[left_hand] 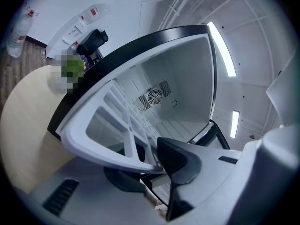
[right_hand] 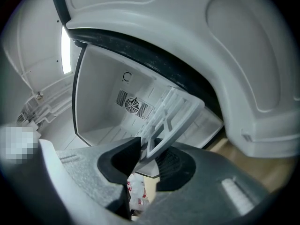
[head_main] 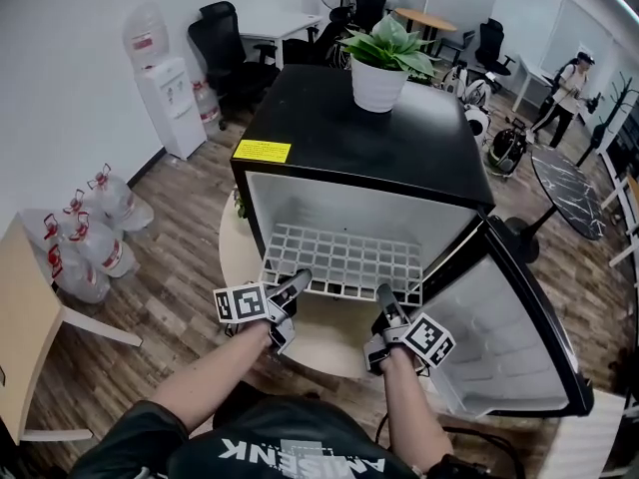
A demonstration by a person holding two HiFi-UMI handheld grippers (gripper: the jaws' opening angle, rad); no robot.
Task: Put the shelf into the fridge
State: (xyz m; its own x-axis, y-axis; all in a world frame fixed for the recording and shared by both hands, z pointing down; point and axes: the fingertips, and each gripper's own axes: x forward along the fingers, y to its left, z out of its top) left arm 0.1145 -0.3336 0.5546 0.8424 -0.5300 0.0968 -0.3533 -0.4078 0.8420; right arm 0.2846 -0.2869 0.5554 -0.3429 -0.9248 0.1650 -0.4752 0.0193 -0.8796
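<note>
Head view, and the white grid shelf [head_main: 339, 259] sits halfway into the open fridge [head_main: 329, 133]. Its back part is inside the cabinet and its front edge juts out over the round counter [head_main: 324, 339]. On that front rim the left tongs [head_main: 297, 279] bite near the left corner and the right tongs [head_main: 385, 293] grip further right, so both are clamped on the shelf.

Left gripper view backs it up: the rim runs between the two dark pads [left_hand: 180, 156], pinched from both sides. Beyond it is the white interior, with a round fan grille [left_hand: 154, 96] on the back wall.

Right gripper view tells the same story, with a corner of the shelf wedged between the pads.

The door [head_main: 509, 347] hangs wide open on the right. A potted plant [head_main: 381, 63] stands on the black fridge top, and water bottles [head_main: 95, 233] lie on the floor [head_main: 180, 267] off to the left.
</note>
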